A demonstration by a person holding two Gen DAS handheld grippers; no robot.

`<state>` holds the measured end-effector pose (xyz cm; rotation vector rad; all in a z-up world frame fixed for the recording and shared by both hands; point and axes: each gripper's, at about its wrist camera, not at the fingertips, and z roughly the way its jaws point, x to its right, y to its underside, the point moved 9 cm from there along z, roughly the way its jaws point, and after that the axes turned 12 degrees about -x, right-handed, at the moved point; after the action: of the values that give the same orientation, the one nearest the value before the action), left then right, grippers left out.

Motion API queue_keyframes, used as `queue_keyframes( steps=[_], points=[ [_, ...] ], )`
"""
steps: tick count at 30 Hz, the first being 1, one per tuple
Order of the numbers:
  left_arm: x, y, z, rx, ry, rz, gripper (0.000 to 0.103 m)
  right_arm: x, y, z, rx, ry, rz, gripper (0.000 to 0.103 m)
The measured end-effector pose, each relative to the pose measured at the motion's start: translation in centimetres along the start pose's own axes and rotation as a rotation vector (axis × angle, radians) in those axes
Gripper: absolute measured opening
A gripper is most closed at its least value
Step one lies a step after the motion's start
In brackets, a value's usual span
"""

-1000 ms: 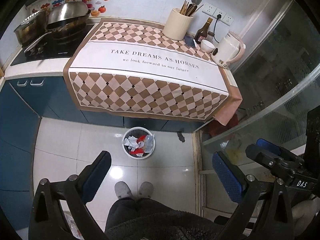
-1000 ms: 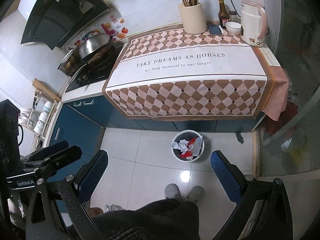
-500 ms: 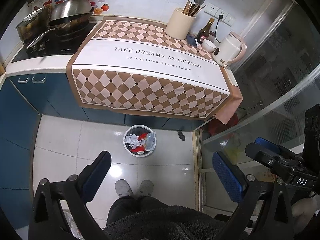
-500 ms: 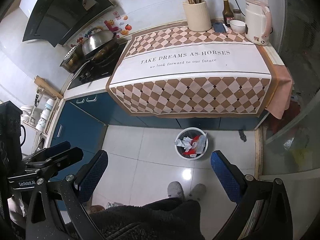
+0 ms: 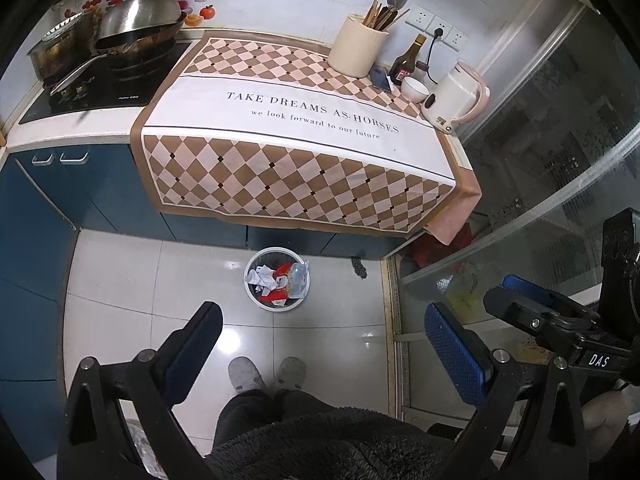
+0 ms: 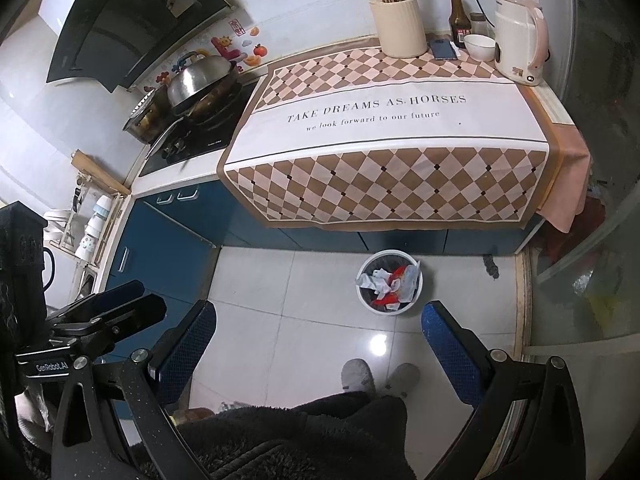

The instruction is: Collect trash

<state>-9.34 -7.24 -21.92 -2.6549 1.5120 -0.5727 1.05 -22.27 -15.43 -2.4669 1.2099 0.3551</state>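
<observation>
A white trash bin [image 5: 277, 304] stands on the tiled floor in front of the blue cabinets, holding crumpled white paper, a red wrapper and clear plastic; it also shows in the right wrist view [image 6: 389, 308]. My left gripper [image 5: 326, 344] is open and empty, held high above the floor, nearer me than the bin. My right gripper [image 6: 318, 344] is open and empty, also high, with the bin beyond its right finger. The right gripper appears at the right edge of the left wrist view [image 5: 560, 320].
The counter carries a checkered cloth [image 5: 304, 152], a utensil holder [image 5: 356, 50], a sauce bottle [image 5: 408, 60], a bowl [image 5: 415, 89], a phone [image 6: 443, 49] and a kettle [image 5: 452, 102]. Pots [image 5: 136, 36] sit on the stove. A glass door [image 5: 540, 200] stands right. My slippered feet [image 5: 266, 372] are below.
Both grippers have drifted a little, so the counter and bin sit slightly lower and further right in the views. Both stay open and empty.
</observation>
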Motion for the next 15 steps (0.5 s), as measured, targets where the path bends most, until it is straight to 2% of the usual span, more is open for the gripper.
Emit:
queue_keyframes(
  steps=[15],
  points=[
    [0.08,-0.25,0.01,-0.004,0.003,0.001,0.103,0.06,0.47,0.63,-0.006,-0.005,0.004,0.103]
  ],
)
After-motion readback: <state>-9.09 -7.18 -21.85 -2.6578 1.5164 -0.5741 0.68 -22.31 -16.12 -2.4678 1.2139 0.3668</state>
